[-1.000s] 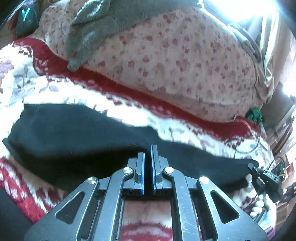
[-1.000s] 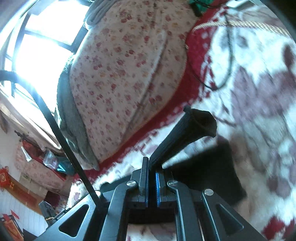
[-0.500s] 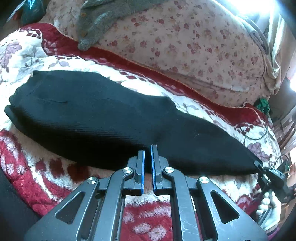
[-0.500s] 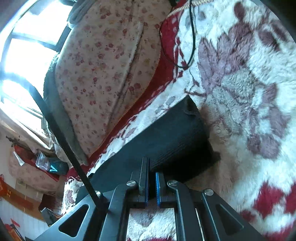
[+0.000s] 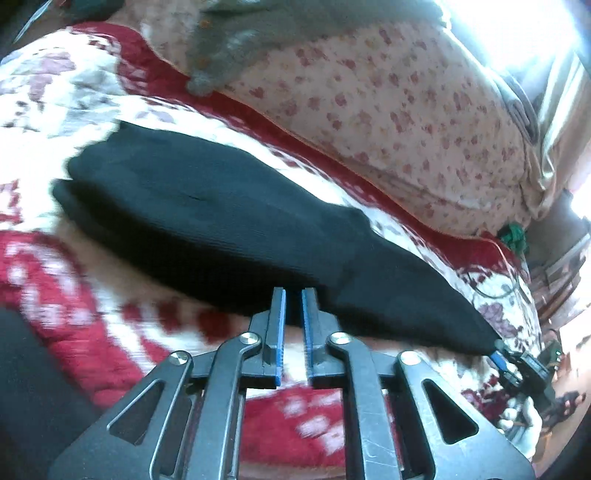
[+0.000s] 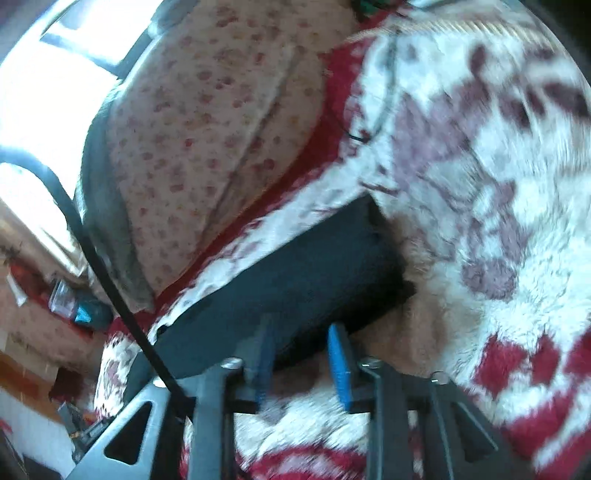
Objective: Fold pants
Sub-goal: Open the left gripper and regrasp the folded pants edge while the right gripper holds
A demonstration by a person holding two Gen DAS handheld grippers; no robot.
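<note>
The black pants (image 5: 229, 221) lay folded lengthwise across the blanket (image 5: 55, 266) mid-frame. The left gripper (image 5: 291, 301) had just parted slightly at their near edge, seemingly gripping nothing. The right gripper (image 6: 299, 336) had just opened wider by the hem, holding nothing.

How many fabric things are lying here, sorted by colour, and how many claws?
Black: 1, the pants
Red and white: 1, the fleecy blanket
Pink floral: 1, the big cushion
Grey: 1, the knit garment on that cushion
Claws: 2, left claw and right claw, both open
Total: 6
</note>
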